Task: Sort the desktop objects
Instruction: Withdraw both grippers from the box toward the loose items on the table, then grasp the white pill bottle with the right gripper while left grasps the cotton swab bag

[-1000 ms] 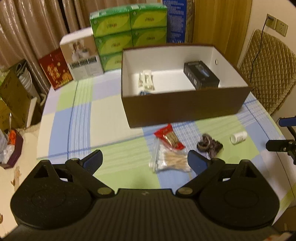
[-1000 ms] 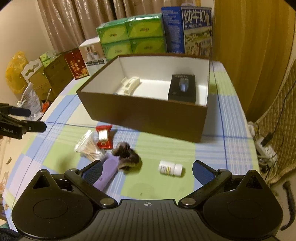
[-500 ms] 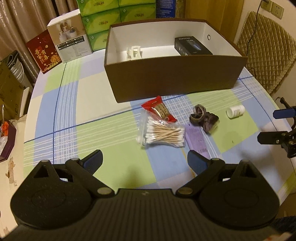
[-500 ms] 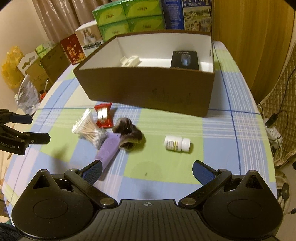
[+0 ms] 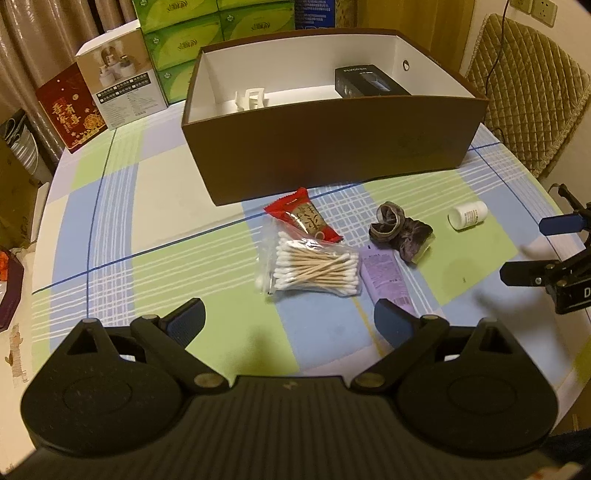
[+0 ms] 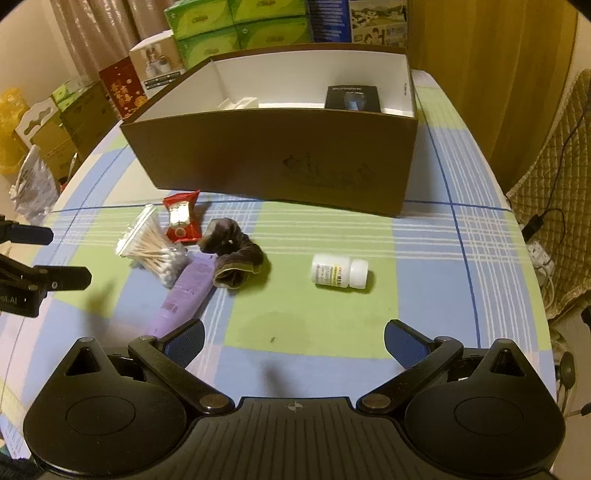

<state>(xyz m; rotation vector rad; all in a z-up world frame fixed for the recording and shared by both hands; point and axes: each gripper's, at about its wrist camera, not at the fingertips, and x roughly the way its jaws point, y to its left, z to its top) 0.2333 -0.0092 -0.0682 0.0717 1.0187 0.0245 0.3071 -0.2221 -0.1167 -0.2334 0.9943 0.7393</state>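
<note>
A brown box (image 5: pixel 332 155) (image 6: pixel 280 162) stands on the checked table, holding a black case (image 5: pixel 369 83) and a white clip (image 5: pixel 251 99). In front of it lie a bag of cotton swabs (image 5: pixel 314 267) (image 6: pixel 153 247), a red snack packet (image 5: pixel 306 219) (image 6: pixel 181 218), a purple tube (image 5: pixel 386 278) (image 6: pixel 184 291), dark rolled socks (image 5: pixel 400 230) (image 6: pixel 232 254) and a white pill bottle (image 5: pixel 467 216) (image 6: pixel 338 271). My left gripper (image 5: pixel 290 323) is open and empty, just short of the swabs. My right gripper (image 6: pixel 293 341) is open and empty, short of the bottle.
Green tissue packs (image 5: pixel 207 40), a white carton (image 5: pixel 123 88), a red box (image 5: pixel 70 114) and a blue milk carton (image 6: pixel 354 20) stand behind the box. A quilted chair (image 5: pixel 528 92) is at the right. The table edge curves close on both sides.
Both grippers have come lower and closer to the loose items in front of the box. Both stay open. Nothing on the table has moved.
</note>
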